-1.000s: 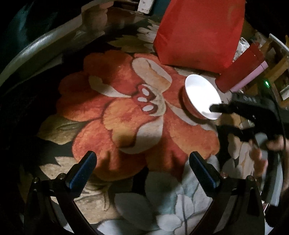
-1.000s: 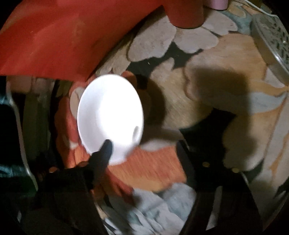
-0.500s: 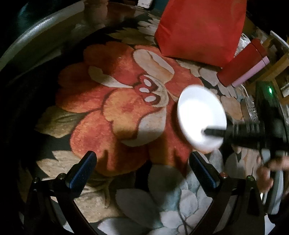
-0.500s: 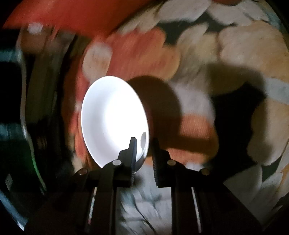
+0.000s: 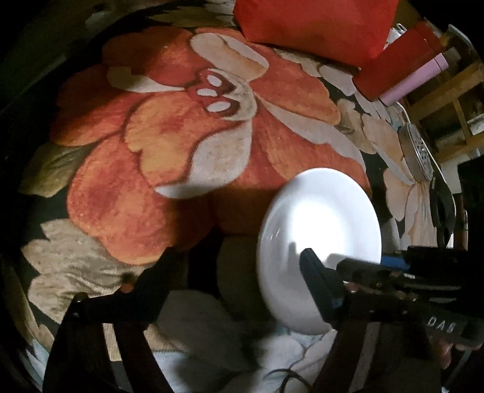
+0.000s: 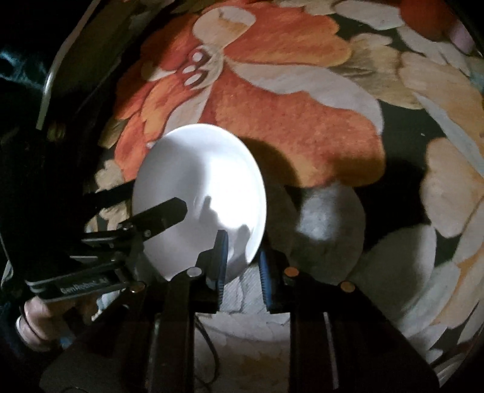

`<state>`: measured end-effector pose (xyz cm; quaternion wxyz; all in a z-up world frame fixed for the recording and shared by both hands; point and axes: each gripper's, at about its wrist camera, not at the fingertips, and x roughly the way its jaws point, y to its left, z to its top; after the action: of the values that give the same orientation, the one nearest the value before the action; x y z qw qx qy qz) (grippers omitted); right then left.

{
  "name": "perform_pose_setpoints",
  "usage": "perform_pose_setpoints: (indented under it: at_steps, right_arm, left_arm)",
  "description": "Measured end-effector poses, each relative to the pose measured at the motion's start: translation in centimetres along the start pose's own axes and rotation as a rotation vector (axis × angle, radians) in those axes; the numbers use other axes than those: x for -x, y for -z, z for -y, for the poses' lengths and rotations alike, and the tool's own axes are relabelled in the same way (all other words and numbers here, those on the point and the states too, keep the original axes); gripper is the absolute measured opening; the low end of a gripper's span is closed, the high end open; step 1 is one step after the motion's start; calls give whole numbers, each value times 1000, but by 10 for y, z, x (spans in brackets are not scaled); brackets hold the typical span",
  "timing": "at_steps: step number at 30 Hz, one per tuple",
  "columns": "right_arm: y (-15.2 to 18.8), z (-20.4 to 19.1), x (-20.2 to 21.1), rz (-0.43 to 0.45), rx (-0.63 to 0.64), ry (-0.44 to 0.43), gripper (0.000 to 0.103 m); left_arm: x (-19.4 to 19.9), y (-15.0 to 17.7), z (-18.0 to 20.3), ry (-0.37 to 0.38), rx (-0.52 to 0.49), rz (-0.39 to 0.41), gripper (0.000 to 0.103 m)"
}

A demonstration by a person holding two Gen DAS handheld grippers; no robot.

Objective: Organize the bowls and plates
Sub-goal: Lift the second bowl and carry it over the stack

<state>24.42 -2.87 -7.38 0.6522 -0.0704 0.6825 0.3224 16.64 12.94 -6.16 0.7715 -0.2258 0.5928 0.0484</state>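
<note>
A white bowl (image 5: pixel 320 229) is held tilted above the floral carpet; in the right wrist view it (image 6: pixel 199 187) fills the centre left. My right gripper (image 6: pixel 242 260) is shut on the bowl's near rim, one finger inside and one outside. It shows at the right of the left wrist view (image 5: pixel 357 269). My left gripper (image 5: pixel 236 278) is open and empty, its right finger (image 5: pixel 317 284) overlapping the bowl's lower edge. In the right wrist view one left finger (image 6: pixel 160 216) lies across the bowl's left side; I cannot tell whether it touches.
A red bag (image 5: pixel 314 27) stands at the far edge of the carpet, with a red and pink box (image 5: pixel 402 69) to its right. A perforated metal lid (image 5: pixel 419 151) lies at the right. Wooden furniture (image 5: pixel 453 99) stands beyond it.
The right gripper closed on the bowl's rim, lifted it off the carpet and carried it nearer, towards the left gripper. The left gripper stayed open and now overlaps the bowl.
</note>
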Motion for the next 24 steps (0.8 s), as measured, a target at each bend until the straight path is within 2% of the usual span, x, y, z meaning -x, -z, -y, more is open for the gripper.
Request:
perform_pose_setpoints:
  at_steps: [1, 3, 4, 6, 8, 16, 24]
  right_arm:
    - [2, -1, 0, 18, -19, 9, 21]
    - [5, -1, -1, 43, -55, 18, 21]
    - [8, -1, 0, 55, -68, 22, 21]
    - [8, -3, -3, 68, -69, 37, 19]
    - [9, -5, -1, 74, -58, 46, 17]
    - [26, 5, 29, 87, -64, 64, 16]
    - [79, 43, 95, 104, -158, 153, 16]
  left_arm:
    - [0, -1, 1, 5, 0, 5, 70]
    - [-3, -5, 2, 11, 1, 2, 47]
    - [-3, -6, 2, 15, 2, 4, 42]
    - [-4, -8, 2, 43, 7, -3, 19]
    - [-4, -7, 5, 55, -6, -5, 12]
    - [13, 8, 38, 92, -101, 9, 12]
    - [38, 32, 130, 220, -272, 9, 12]
